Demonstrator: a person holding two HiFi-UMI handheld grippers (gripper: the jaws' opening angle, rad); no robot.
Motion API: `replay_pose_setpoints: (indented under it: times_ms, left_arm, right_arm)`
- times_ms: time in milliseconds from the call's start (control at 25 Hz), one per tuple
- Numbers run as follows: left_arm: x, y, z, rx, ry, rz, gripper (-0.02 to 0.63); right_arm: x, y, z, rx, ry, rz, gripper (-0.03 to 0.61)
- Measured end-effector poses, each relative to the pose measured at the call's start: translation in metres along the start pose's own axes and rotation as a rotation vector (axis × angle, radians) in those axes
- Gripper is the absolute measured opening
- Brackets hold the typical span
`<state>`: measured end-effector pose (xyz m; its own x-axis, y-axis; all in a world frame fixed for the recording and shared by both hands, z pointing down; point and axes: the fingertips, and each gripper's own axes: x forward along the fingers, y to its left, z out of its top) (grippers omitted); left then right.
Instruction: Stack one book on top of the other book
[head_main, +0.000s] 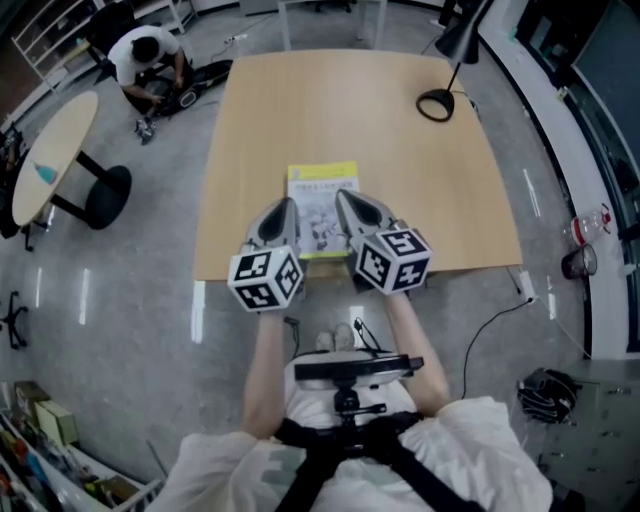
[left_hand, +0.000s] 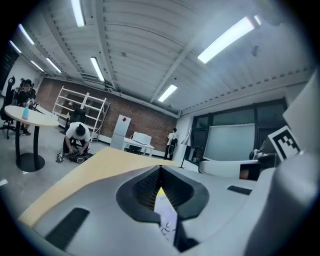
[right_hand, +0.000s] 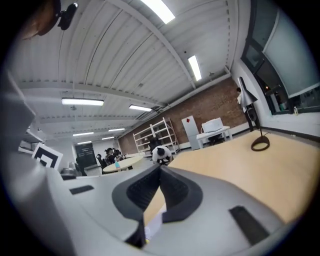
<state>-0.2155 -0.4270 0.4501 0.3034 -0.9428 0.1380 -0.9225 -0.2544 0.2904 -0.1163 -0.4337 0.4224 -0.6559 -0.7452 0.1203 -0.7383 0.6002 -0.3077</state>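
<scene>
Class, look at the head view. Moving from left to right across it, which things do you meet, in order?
In order: round table → crouching person → left gripper → right gripper → lamp base. The book is left out, since both grippers overlap it.

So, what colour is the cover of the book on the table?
The book is white with a yellow top band; head view.
</scene>
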Motion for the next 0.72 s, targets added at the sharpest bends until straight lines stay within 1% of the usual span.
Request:
replay_pose_setpoints:
  times_ms: [80,200,320,400,520,640,720]
  left_arm:
    - [-0.005,0.003,-0.01,0.008,0.027,0.003,0.011]
    - [-0.012,0.011,-0.016,0.003,0.073,-0.005,0.011]
    - [-0.015,0.012,-0.023,0.001,0.104,-0.038,0.011]
    - [-0.019,0.01,-0.034,-0.009,0.114,-0.059,0.011]
    - [-0.029,0.009,-0.041,0.002,0.115,-0.073,0.011]
    - [-0.04,0.004,-0.033,0.039,0.093,-0.09,0.011]
    - [-0.051,0.005,-0.026,0.041,0.069,-0.088,0.011]
  right_arm:
    - [-0.003,0.003,-0.008,-0.01,0.015,-0.007,-0.005]
    - [-0.007,0.012,-0.009,-0.009,0.003,-0.031,-0.005]
    - [-0.014,0.011,-0.005,-0.003,-0.029,-0.086,-0.005]
    - [-0.022,0.009,-0.008,0.014,-0.045,-0.108,-0.005]
    - [-0.031,0.012,-0.018,0.042,-0.05,-0.115,-0.005]
    - [-0.038,0.02,-0.022,0.065,-0.06,-0.115,-0.005]
    - [-0.042,0.032,-0.024,0.055,-0.058,-0.102,-0.005]
